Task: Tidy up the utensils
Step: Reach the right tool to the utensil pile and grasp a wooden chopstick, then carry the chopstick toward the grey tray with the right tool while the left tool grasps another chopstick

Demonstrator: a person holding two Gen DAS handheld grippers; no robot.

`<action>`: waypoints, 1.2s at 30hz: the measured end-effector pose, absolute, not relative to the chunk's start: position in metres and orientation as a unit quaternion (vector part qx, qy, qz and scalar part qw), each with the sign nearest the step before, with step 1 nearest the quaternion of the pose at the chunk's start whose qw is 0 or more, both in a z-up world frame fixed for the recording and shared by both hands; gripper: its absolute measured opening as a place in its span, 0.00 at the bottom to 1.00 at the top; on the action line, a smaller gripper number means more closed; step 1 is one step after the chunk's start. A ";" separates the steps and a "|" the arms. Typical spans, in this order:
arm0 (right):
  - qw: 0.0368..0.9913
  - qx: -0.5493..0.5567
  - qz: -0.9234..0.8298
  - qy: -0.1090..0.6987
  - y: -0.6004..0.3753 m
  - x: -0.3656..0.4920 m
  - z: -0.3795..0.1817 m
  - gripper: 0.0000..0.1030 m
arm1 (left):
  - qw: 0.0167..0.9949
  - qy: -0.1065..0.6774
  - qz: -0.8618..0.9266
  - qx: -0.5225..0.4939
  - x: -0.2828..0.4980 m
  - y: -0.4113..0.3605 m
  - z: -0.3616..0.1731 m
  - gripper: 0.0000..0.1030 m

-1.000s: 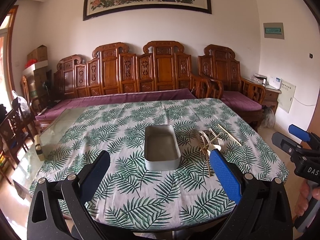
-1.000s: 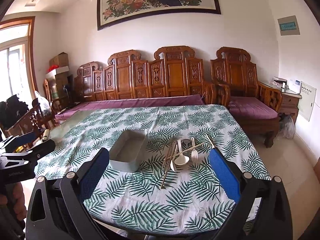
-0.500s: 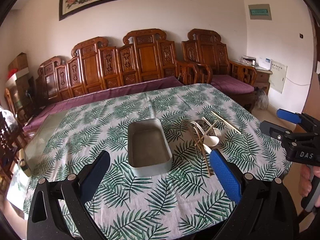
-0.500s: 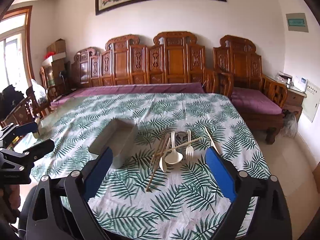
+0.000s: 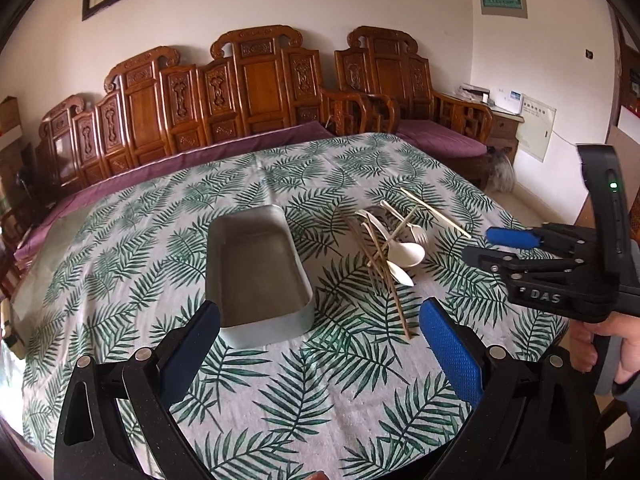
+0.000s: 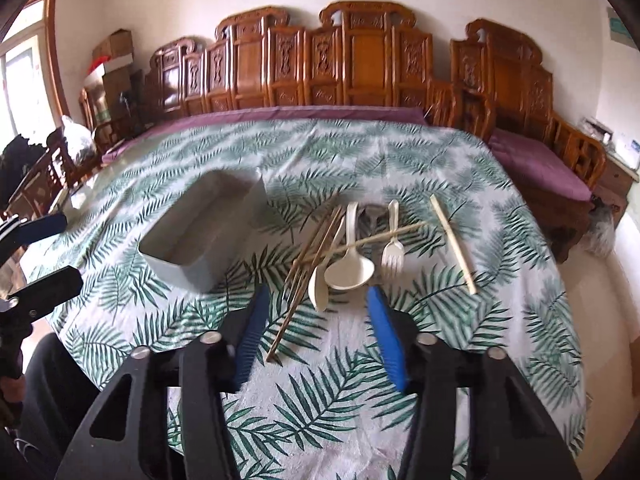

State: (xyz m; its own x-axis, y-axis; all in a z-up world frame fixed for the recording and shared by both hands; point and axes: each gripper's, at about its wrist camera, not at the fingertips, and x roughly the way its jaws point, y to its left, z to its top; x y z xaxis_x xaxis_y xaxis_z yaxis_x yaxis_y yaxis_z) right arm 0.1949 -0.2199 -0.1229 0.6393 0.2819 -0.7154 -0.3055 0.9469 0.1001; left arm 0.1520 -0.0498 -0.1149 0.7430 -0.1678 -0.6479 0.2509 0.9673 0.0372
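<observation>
Tabletop (image 5: pixel 120 264) w/ the green leaf-print cloth fills most of both views; carved wooden bench (image 5: pixel 256 92) runs along the wall at top. Grey tray (image 5: pixel 256 272), rectangular, nothing in it, sits center of left wrist view and center-left in right wrist view (image 6: pixel 200 236).

Utensil pile (image 6: pixel 352 248) lies just beside the tray, center of right wrist view, right of center in the left one (image 5: pixel 392 248): wooden chopsticks (image 6: pixel 304 268) crossing each other, a cream ladle-type spoon (image 6: pixel 348 268), a smaller cream spoon (image 6: pixel 319 292) touching it, a cream fork (image 6: pixel 393 256), plus one pale chopstick (image 6: pixel 452 240) lying apart at right.

My left tool (image 5: pixel 320 344), bottom of its frame, is spread wide w/ nothing between the pads, over the tray's near end. My right tool (image 6: pixel 316 328) has just been closing, now abt half-wide, nothing gripped; near ends of the chopsticks and small spoon show in the gap btwn its blue pads. It also shows at right edge of left view (image 5: pixel 492 248), my hand (image 5: pixel 624 344) on the handle.
</observation>
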 end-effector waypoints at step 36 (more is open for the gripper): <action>0.851 0.018 0.162 0.499 -0.210 0.249 -0.193 0.05 | 0.911 0.388 -0.127 0.063 0.214 -0.069 -0.157 0.91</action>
State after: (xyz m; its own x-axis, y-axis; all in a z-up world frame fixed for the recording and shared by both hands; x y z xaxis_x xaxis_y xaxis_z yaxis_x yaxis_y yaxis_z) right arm 0.2489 -0.2103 -0.1934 0.4497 0.2928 -0.8438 -0.2573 0.9472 0.1916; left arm 0.2139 -0.0691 -0.1574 0.6669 -0.1834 -0.7223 0.2806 0.9597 0.0154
